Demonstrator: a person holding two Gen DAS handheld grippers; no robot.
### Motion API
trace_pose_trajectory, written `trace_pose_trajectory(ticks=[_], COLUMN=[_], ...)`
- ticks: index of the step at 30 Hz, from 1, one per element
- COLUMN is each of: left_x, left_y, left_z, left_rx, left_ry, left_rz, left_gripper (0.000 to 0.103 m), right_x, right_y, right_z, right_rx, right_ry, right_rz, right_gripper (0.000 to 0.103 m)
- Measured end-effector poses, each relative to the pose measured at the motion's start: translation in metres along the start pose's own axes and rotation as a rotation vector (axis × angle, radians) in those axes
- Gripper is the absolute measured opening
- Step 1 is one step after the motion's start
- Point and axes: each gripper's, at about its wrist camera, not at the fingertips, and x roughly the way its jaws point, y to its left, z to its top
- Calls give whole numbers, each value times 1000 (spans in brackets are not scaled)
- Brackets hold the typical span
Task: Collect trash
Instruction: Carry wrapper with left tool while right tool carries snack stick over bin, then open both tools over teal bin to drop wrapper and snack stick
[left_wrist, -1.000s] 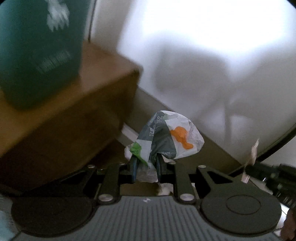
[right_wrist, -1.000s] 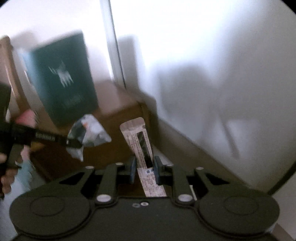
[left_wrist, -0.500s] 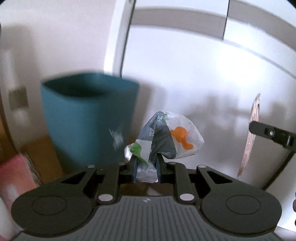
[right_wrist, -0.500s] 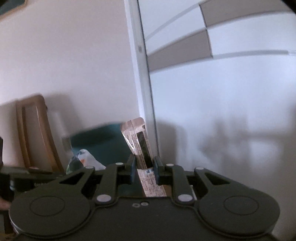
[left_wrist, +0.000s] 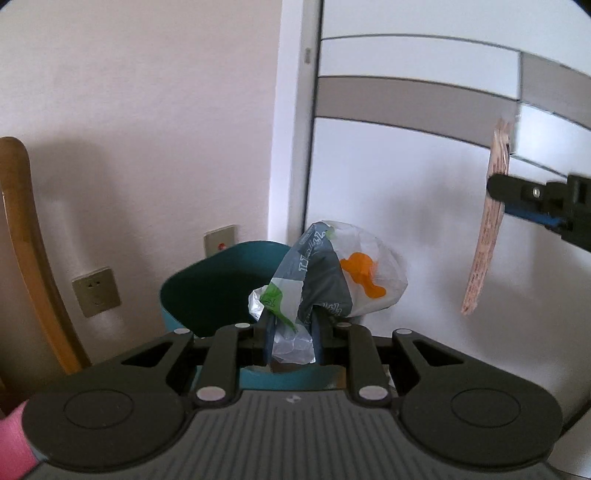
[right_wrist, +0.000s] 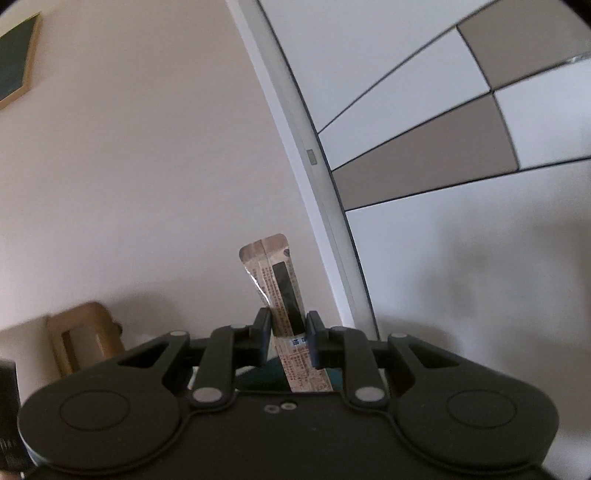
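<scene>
From my left wrist camera, my left gripper (left_wrist: 291, 334) is clamped on a crumpled wrapper (left_wrist: 332, 277), which sticks up and forward from between the fingers. Just beyond and below the fingertips is the open teal bin (left_wrist: 218, 288), its mouth ahead and slightly left of the wrapper. Off to my far right, my right gripper (left_wrist: 496, 188) shows side-on, pinching a thin sachet (left_wrist: 487, 229) that hangs well clear of the bin.

From my right wrist camera, the right fingers are closed narrow on that sachet (right_wrist: 284, 291), which stands upright between them. A sliver of teal shows under the fingers; I take it for the bin, but cannot be sure.

I judge both pieces picked up and carried over. Neither is dropped yet. What is left is to bring each over the bin's mouth and let go.
</scene>
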Motion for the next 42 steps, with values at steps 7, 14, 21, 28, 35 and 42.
trace_pose_trajectory(ticks=[7, 14, 21, 28, 35, 42], left_x=[31, 65, 101, 122, 130, 117], left_y=[14, 23, 23, 18, 12, 10], left_z=[-1, -13, -23, -33, -33, -23], left_rx=[56, 111, 147, 162, 158, 104], left_ry=[56, 106, 192, 276, 327, 295], left_rz=[71, 120, 140, 135, 141, 161], left_gripper=[19, 19, 19, 20, 23, 67], right_x=[65, 119, 144, 152, 123, 74], right_y=[5, 6, 0, -7, -6, -17], right_z=[-2, -24, -60, -76, -71, -50], right_rx=[13, 36, -19, -39, -51, -75], right_ry=[34, 101, 251, 373, 392, 348], right_rz=[2, -9, -61, -110, -76, -79], right_gripper=[19, 19, 19, 24, 34, 35])
